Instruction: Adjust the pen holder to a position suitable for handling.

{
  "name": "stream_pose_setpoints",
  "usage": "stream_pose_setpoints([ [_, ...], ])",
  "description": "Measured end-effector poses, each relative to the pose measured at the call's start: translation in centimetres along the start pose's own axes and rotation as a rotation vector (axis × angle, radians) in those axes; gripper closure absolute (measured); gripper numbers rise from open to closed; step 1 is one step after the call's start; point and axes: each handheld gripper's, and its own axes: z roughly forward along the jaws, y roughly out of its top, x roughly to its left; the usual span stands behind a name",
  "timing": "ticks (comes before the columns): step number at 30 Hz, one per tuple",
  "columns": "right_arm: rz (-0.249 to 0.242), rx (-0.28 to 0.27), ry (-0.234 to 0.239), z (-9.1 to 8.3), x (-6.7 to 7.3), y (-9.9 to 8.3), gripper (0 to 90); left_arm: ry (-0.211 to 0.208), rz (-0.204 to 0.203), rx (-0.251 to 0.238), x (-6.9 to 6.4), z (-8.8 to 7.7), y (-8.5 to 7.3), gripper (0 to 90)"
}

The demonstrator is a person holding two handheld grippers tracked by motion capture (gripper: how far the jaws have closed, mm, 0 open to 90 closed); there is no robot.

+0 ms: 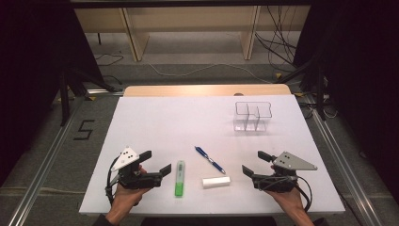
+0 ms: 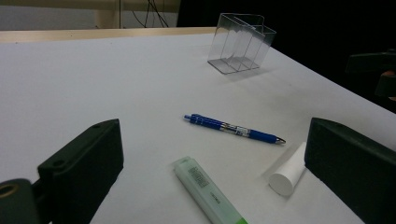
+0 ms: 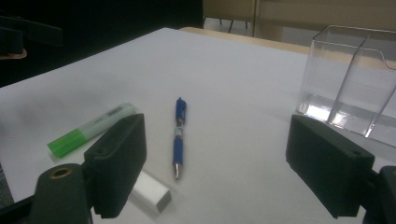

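Observation:
Three items lie near the front of the white table point(image 1: 155, 117): a green highlighter point(image 1: 179, 178), a blue pen point(image 1: 210, 159) and a short white stick point(image 1: 216, 181). My left gripper point(image 1: 156, 161) rests at the front left, just left of the highlighter, open with nothing between its jaws. At the front right my right gripper point(image 1: 254, 162) is also open and holds nothing, a little right of the white stick. The left gripper view has the highlighter point(image 2: 205, 189), pen point(image 2: 233, 128) and stick point(image 2: 287, 175) ahead of the jaws. The right gripper view looks at the pen point(image 3: 179, 135).
A clear plastic organiser point(image 1: 252, 117) with upright dividers stands at the back right of the table. A wooden edge point(image 1: 207, 89) borders the far side. Metal rails, cables and shelf legs lie on the floor around the table.

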Motion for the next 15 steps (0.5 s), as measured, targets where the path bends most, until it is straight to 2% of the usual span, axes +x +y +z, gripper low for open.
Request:
stream_pose_setpoints([
  [15, 0.009, 0.009, -0.016, -0.01, -0.22, 0.09, 21.3, 0.002, 0.002, -0.002, 0.02, 0.05, 0.02, 4.0],
])
